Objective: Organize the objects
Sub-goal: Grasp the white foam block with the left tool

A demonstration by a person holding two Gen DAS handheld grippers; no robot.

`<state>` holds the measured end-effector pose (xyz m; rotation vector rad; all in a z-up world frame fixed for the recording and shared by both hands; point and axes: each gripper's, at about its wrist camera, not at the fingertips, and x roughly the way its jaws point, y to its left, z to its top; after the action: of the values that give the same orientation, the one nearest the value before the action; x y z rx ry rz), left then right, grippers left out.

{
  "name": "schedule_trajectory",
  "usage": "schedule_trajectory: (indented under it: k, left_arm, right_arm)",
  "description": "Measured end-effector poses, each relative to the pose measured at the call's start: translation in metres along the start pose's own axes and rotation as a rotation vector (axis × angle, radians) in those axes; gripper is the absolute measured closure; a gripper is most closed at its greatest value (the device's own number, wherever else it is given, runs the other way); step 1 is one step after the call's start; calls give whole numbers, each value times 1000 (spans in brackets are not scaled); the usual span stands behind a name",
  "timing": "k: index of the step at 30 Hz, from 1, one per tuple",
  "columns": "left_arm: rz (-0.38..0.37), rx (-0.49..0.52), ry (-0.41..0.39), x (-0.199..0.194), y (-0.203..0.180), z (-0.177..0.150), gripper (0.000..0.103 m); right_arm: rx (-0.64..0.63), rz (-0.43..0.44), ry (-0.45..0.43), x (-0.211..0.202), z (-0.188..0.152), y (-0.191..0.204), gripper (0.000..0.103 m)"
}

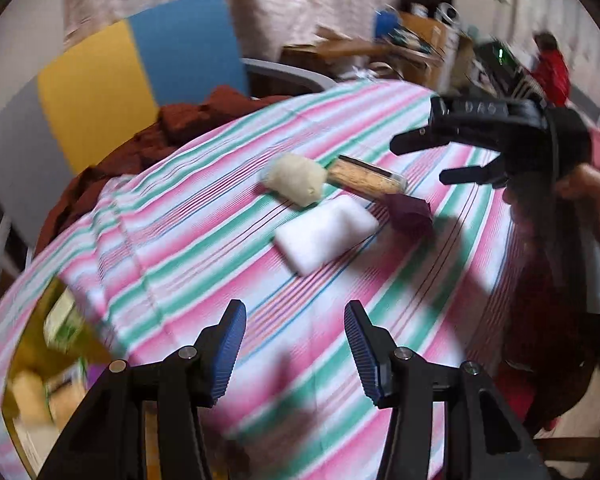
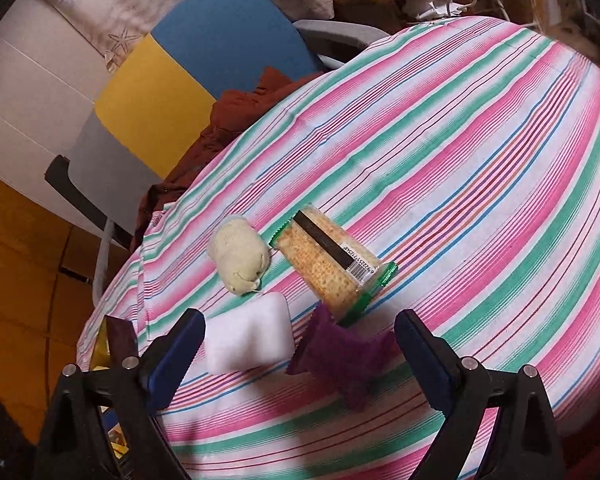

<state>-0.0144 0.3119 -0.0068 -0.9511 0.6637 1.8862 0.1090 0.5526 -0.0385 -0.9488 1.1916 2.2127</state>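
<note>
Several objects lie close together on the striped tablecloth [image 1: 188,240] [image 2: 480,168]: a cream sock ball [image 1: 296,179] [image 2: 239,261], a cracker pack [image 1: 366,178] [image 2: 332,266], a white sponge block [image 1: 326,232] [image 2: 247,332] and a purple pouch [image 1: 410,212] [image 2: 342,354]. My left gripper [image 1: 295,344] is open and empty, well short of the sponge. My right gripper [image 2: 298,354] is open above the sponge and pouch, holding nothing. In the left wrist view the right gripper [image 1: 428,158] hovers open to the right of the cracker pack.
A chair with yellow and blue panels [image 1: 140,80] [image 2: 188,68] stands behind the table with a rust-red cloth [image 1: 148,140] [image 2: 236,120] on its seat. A box of items [image 1: 52,364] sits below the table's left edge. Cluttered shelves [image 1: 412,36] fill the back right.
</note>
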Motion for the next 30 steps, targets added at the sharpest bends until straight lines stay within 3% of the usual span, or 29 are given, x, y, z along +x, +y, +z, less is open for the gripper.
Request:
schedule_trajectory:
  k: [2,4,16,30]
  left_arm:
    - [-26,48,17,14,-6,12,49]
    - [-45,85,50,30,-10,23,41]
    - [-105,195,152,103,-15,62,37]
    - [-216,262,174,124,-15,70,31]
  right_arm:
    - [7,12,0,-1,1,-1,6]
    - [13,25,2,-1,1,-2,6]
    - [16,82,32,4,1,0,5]
    - [23,82,54,10,1,-2,2]
